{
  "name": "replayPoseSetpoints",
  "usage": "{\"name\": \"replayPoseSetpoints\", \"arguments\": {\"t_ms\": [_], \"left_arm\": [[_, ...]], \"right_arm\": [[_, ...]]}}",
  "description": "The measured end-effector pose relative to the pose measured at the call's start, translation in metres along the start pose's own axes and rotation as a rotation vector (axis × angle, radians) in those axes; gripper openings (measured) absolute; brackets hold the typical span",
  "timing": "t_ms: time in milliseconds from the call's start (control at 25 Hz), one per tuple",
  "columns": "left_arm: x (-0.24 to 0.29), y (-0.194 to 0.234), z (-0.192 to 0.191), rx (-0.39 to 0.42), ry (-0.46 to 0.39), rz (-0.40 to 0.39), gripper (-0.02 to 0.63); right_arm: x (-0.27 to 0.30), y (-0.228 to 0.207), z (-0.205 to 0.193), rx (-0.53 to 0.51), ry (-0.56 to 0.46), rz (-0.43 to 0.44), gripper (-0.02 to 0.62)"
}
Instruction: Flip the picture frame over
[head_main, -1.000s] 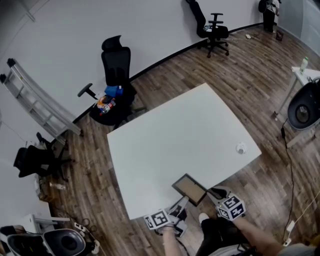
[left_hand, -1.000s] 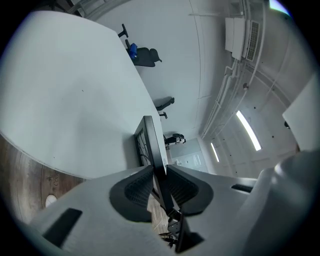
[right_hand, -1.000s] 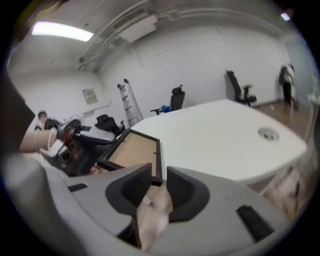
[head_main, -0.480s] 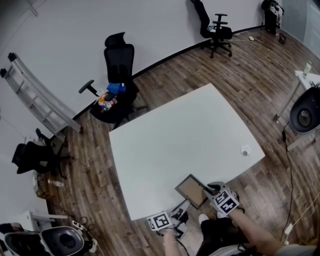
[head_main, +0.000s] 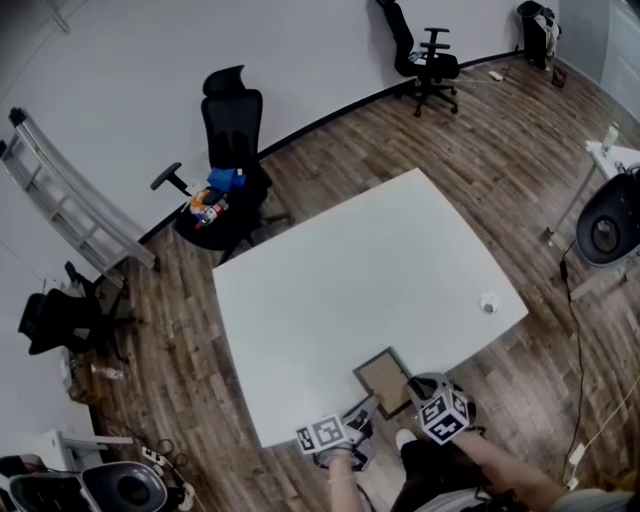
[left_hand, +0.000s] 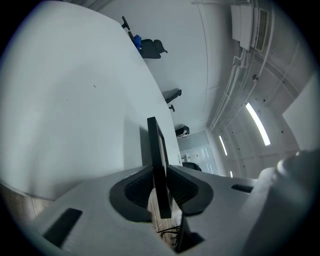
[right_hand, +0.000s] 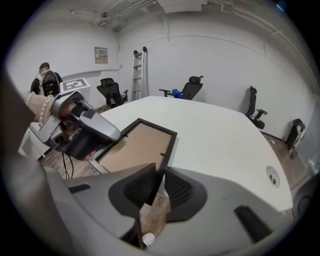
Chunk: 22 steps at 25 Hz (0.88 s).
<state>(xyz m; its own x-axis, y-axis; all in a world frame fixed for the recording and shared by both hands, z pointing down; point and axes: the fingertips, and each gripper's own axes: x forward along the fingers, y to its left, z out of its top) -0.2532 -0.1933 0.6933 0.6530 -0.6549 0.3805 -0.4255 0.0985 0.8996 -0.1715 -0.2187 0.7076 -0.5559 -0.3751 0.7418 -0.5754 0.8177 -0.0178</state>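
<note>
I have the picture frame (head_main: 383, 380) at the near edge of the white desk (head_main: 340, 270), brown backing board facing up, with its near side reaching out past the desk's rim. That overhang is why both claws can get at it: each can put one pad above and one below without scraping the desk.

My left claw (head_main: 366, 406) is pinching the frame's left edge. In the left gripper view the black moulding stands edge-on between the two ribbed pads, and both pads press on it. It came in from the side, low and nearly flat, so the frame can turn about that edge.

My right claw (right_hand: 159, 176) is closing on the frame's near right corner. In the right gripper view the black rim runs straight into the gap, and the pads look to be just on it. I read this as a second hold, so the frame does not swing or slip from one narrow pinch while it is turned.

From the head view I cannot tell whether the far side of the frame rests on the desk or is lifted just clear of it.

The grips sit on opposite sides of the near end, which leaves the board free. My worry is the thin moulding: a corner hold could let it twist out once its weight shifts.
</note>
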Motion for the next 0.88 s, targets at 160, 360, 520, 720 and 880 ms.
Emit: {"name": "replayPoseSetpoints", "arguments": {"t_ms": [160,360,520,720,880], "left_arm": [[0.010,0.013,0.002,0.036,0.023,0.082,0.081],[0.015,0.024,-0.003,0.156,0.087,0.267,0.083],[0.014,0.026,0.002,0.267,0.073,0.404,0.084],[0.005,0.030,0.012,0.450,0.029,0.555,0.089],[0.005,0.026,0.015,0.538,0.027,0.598,0.089]], "right_arm": [[-0.001,-0.002,0.000,0.026,-0.020,-0.039,0.057],[0.000,-0.003,0.000,0.037,-0.039,-0.072,0.057],[0.002,-0.006,0.002,0.059,-0.033,-0.087,0.057],[0.007,-0.005,0.004,0.074,-0.025,-0.095,0.057],[0.007,-0.006,0.005,0.098,-0.024,-0.090,0.057]]}}
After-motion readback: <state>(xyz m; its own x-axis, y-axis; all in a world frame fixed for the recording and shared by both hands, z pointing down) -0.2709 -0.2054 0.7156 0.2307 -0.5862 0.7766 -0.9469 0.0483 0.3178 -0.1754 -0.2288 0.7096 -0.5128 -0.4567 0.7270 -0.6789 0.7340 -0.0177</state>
